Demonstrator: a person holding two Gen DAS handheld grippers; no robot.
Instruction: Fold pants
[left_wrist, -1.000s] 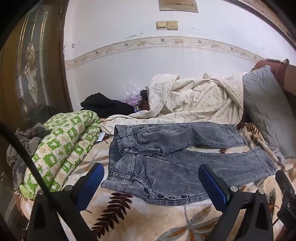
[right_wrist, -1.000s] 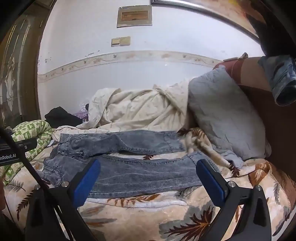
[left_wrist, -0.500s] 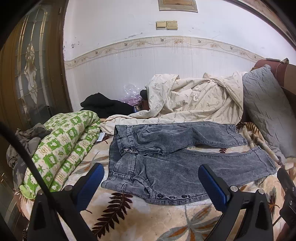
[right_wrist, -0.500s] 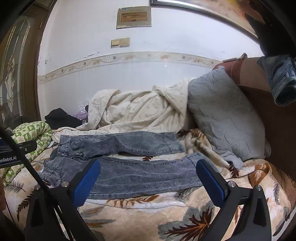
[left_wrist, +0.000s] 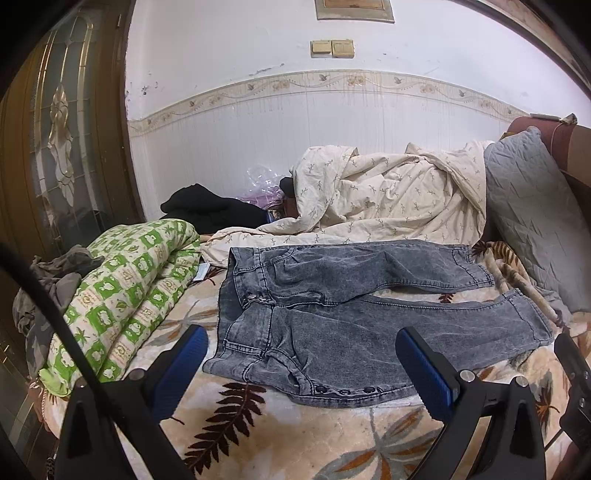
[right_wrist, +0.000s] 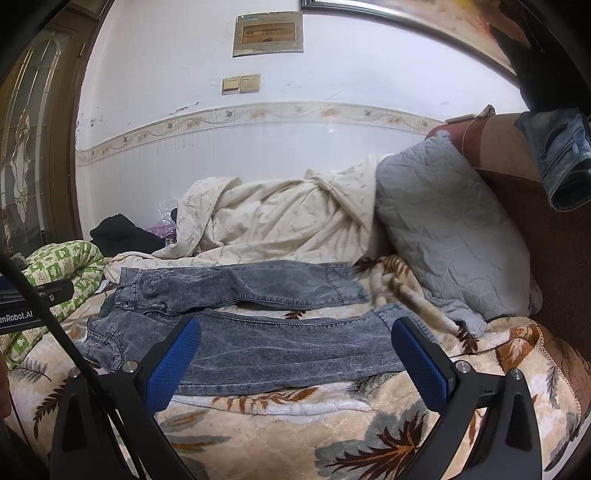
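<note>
pants: grey jeans (left_wrist: 343, 317) spread flat on the bed (left_wrist: 303, 439), just ahead of both hand-held grippers, waist toward the left one, hems toward the right one
legs: splayed apart in a narrow V; far leg (left_wrist: 369, 266) angled away from near leg (left_wrist: 406, 328), bedspread showing between them
progress: no fold made, as far as I can judge; pants full length, single layer apart from rumpling at the waist
left to do: everything, likely lay one leg over the other, then fold lengthwise into halves or thirds
left hand-held gripper (left_wrist: 301, 363): jaws spread wide, nothing between them, hovering short of the waistband and fly, not touching fabric
right hand-held gripper (right_wrist: 295, 356): jaws spread wide, empty, over the near leg (right_wrist: 280, 347) toward the hem end; contact not evident
waist: bunched and partly turned over near the left hand-held gripper, row of dark snaps (left_wrist: 343, 391) along the near edge; which side faces up is hard to tell
hidden: near hem partly behind the right finger in the right view; far hem (right_wrist: 343, 284) runs up to the blanket fringe
beyond pants: cream duvet (left_wrist: 388, 195) heaped past the far leg, grey pillow (right_wrist: 443, 229) beyond the right gripper
left of left gripper: green quilt (left_wrist: 122, 288) rolled up, dark clothes (left_wrist: 207, 210) farther back
cut off: fisheye edges dark; blue denim item (right_wrist: 561, 162) hanging at upper right only partly seen
</note>
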